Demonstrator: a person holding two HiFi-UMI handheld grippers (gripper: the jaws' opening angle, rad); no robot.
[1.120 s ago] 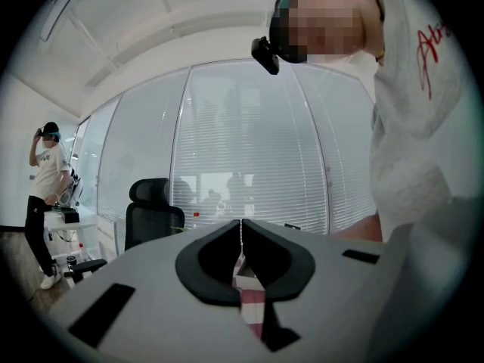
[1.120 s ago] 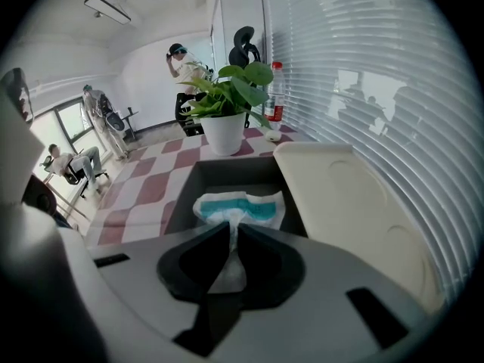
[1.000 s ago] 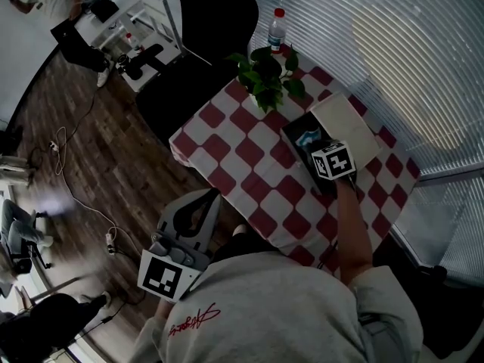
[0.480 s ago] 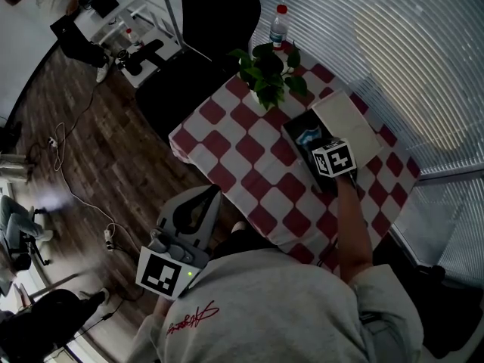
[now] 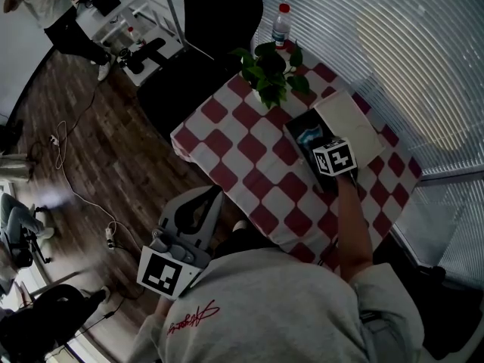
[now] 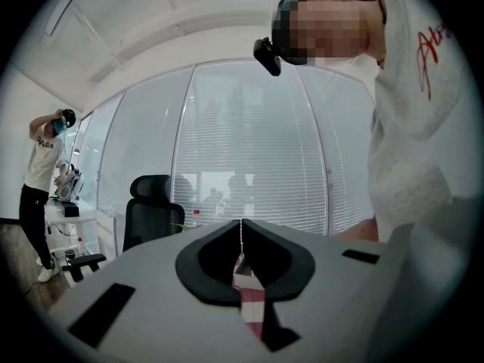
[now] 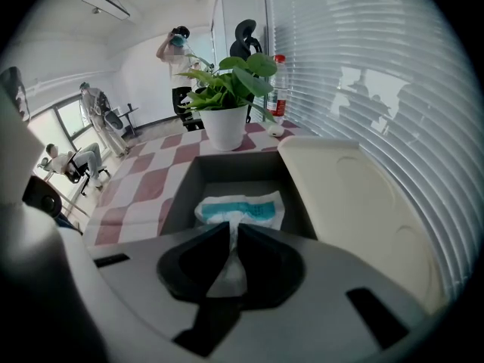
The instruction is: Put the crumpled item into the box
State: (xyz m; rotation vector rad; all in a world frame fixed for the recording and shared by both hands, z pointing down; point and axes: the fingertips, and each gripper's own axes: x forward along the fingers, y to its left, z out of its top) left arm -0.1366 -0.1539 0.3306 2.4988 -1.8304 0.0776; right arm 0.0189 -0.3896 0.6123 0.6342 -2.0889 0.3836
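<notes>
Neither claw has shifted since the earlier frames; only the standing bystander [image 5: 47, 2] in the far corner has stepped further into sight, and nothing on the table has changed

The right claw [image 7: 231, 231] slants down over the dark open box [image 7: 181, 195], its jaws pinched on the white tail of the crumpled white-and-teal wrapper [image 7: 243, 209]. The bulk of that wrapper already lies on the box floor, so the claw seems to be held low like this only so that letting go will leave the wrapper where it lies; by my reading the release is all that remains. The cream lid [image 7: 355, 203] lies folded back to the right of the box, which keeps the opening free

The left claw [image 6: 241, 237] has its jaws together on nothing. It is held level beside the person's body, off the table edge, probably parked out of the way since one claw is enough for this job

A red-and-white chequered cloth covers the table [image 5: 249, 157]. A leafy green plant in a white pot [image 7: 225, 123] stands beyond the box, with a clear plastic bottle with a red cap [image 5: 280, 25] behind it at the far edge. White slatted blinds [image 5: 393, 44] cover the window alongside, a black office chair [image 5: 219, 13] stands at the far end, and a cable trails across the dark wood floor [image 5: 98, 157]
</notes>
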